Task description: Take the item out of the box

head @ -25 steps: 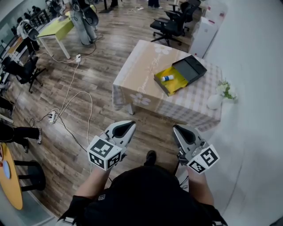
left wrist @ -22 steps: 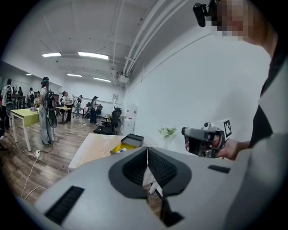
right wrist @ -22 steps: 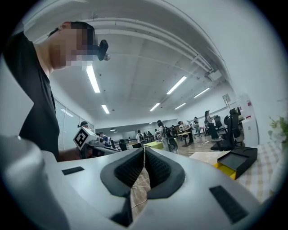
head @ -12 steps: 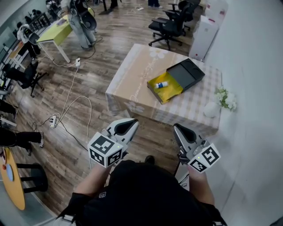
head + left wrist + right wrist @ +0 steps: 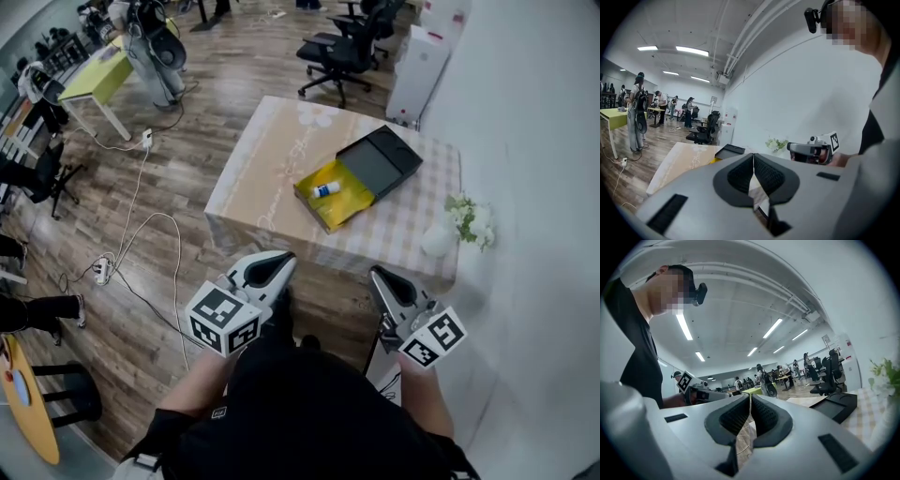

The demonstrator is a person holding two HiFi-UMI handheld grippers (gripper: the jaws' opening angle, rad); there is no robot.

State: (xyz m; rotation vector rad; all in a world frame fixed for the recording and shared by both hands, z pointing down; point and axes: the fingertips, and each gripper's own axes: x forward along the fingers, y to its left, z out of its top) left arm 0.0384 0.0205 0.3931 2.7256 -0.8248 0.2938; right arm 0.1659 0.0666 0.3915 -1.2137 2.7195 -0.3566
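Left gripper (image 5: pixel 280 259): jaws pressed together, empty, short of the table's (image 5: pixel 272 159) near edge.
Right gripper (image 5: pixel 377 275): jaws together, empty, short of that edge.
Blue-capped white bottle (image 5: pixel 326 189): in the open yellow box (image 5: pixel 345 206), mid-table.

Your head camera looks steeply down on the far table (image 5: pixel 267 159) and box (image 5: pixel 377 163), upper centre, which both gripper cameras (held low, near level) also face.

You're in an open-plan office: swivel chairs (image 5: pixel 342 52), a green desk (image 5: pixel 94 80), plank flooring (image 5: pixel 202 122), ceiling strip lights (image 5: pixel 693 50), and people (image 5: pixel 636 112) standing among the far desks.
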